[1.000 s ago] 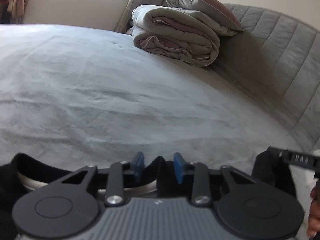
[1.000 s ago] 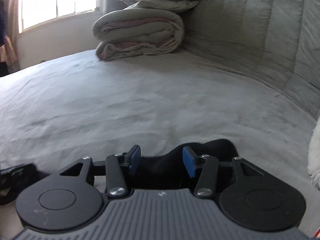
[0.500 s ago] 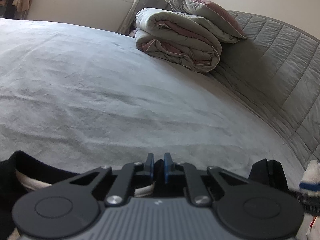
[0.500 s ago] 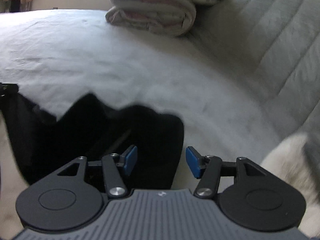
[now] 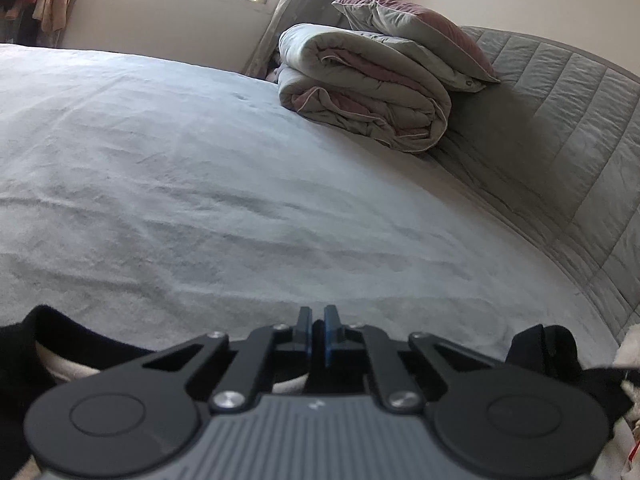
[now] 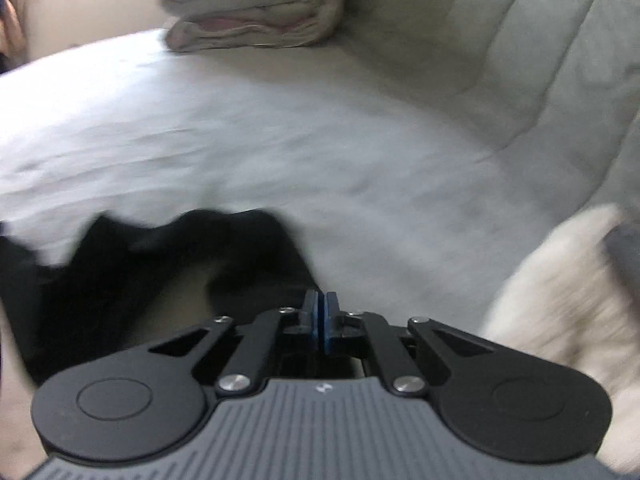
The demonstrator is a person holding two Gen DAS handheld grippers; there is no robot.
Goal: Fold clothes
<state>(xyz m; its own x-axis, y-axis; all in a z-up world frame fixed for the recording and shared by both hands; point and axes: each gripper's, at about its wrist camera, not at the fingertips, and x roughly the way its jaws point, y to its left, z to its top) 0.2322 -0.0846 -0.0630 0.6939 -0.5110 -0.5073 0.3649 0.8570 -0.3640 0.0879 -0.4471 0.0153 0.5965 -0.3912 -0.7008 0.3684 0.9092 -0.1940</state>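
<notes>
A black garment (image 5: 24, 344) with a pale lining lies on the grey bed sheet (image 5: 200, 180) at the near edge of the left wrist view. My left gripper (image 5: 318, 328) is shut on a fold of it, with dark cloth showing between the blue pads. In the blurred right wrist view the same black garment (image 6: 120, 272) spreads to the left. My right gripper (image 6: 320, 312) sits at its right edge, jaws closing until the pads meet on the cloth there. How much cloth it has pinched is hidden by the fingers.
A folded duvet (image 5: 360, 96) with a pillow (image 5: 416, 28) on top sits at the far side, against the quilted grey headboard (image 5: 580, 140). A white fluffy item (image 6: 560, 280) lies just right of the right gripper. A window is at the far left.
The left jaws closed on the black cloth while that hand stayed put. The right gripper slid right along the garment to its edge, then its jaws went from wide apart to together.
</notes>
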